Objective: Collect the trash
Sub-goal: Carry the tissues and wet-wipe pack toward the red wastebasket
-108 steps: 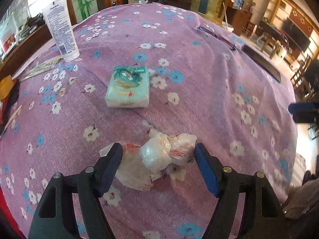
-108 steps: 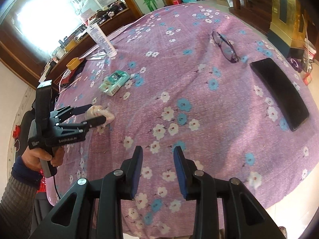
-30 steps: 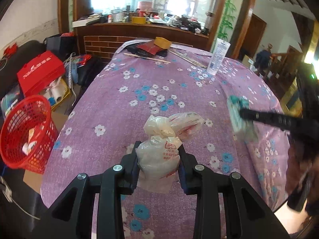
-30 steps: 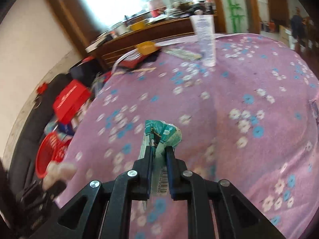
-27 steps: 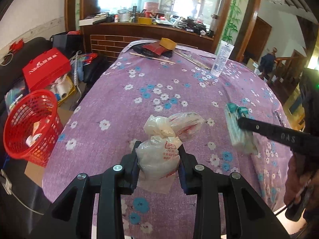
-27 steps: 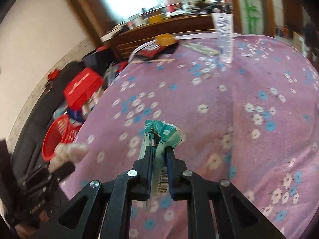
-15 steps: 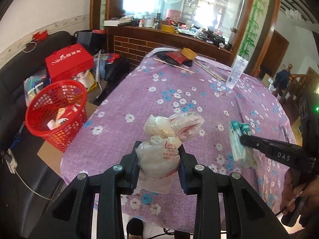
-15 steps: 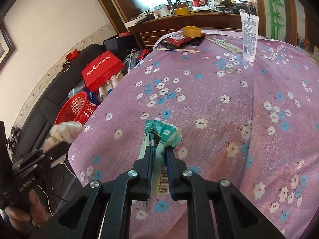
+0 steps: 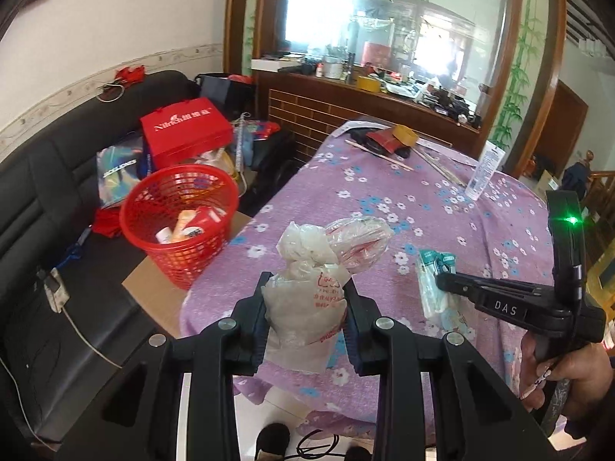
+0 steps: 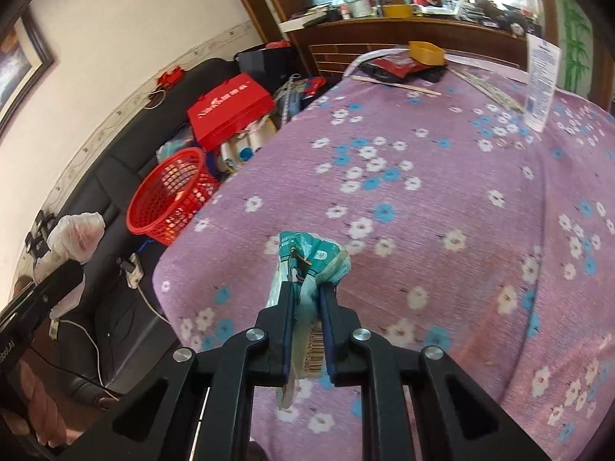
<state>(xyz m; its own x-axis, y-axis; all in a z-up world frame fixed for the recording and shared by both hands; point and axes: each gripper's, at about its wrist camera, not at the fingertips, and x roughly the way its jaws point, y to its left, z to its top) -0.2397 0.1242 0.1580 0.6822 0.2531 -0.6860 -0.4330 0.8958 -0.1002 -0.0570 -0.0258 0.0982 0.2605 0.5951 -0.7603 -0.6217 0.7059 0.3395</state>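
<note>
"DAS" on right gripper (image 9: 438, 282)

crumpled plastic bag (image 9: 303, 299), teal tissue pack (image 10: 307, 265), both gripped

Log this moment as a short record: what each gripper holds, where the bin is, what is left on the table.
left gripper: shut on crumpled plastic bag, held above the table edge
right gripper: shut on green tissue packet, held above the table
bin: red basket on the floor beside the table, on the couch side, some trash already inside
table: purple flowered cloth; white tube standing upright, yellow bowl at the far end
task stage: both items lifted, not yet dropped in the basket
</note>
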